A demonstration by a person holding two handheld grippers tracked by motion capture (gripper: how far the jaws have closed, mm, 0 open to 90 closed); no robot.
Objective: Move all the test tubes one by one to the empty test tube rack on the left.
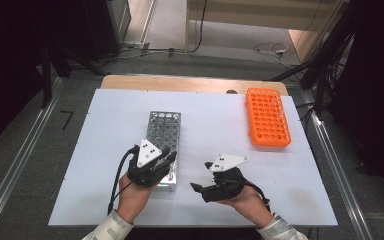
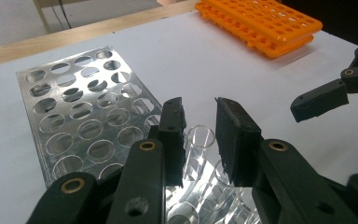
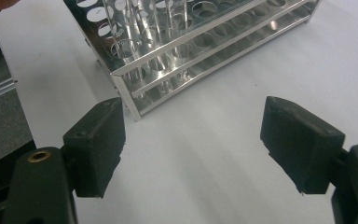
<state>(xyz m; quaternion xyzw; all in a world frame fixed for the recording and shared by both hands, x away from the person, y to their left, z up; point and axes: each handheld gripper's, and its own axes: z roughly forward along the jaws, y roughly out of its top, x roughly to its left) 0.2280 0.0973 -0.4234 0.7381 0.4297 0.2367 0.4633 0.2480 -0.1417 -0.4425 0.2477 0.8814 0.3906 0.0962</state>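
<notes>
Step in hand, as judged: working the clear tubes in the metal rack (image 1: 163,131), near the middle of the white table (image 1: 105,170), with the orange rack (image 1: 267,117) well apart toward two o'clock. Next move likely calls for lining up squarely over one tube at the rack's near end and squeezing gently, glass being slippery.

Left gripper (image 2: 199,122) over the rack's six o'clock end: jaws a narrow gap apart, straddling the mouth of a clear tube (image 2: 200,136), pads apparently not pressing on it. Right gripper (image 3: 192,133) at four o'clock of the metal rack: jaws wide apart, holding nothing, bare table between them.
</notes>
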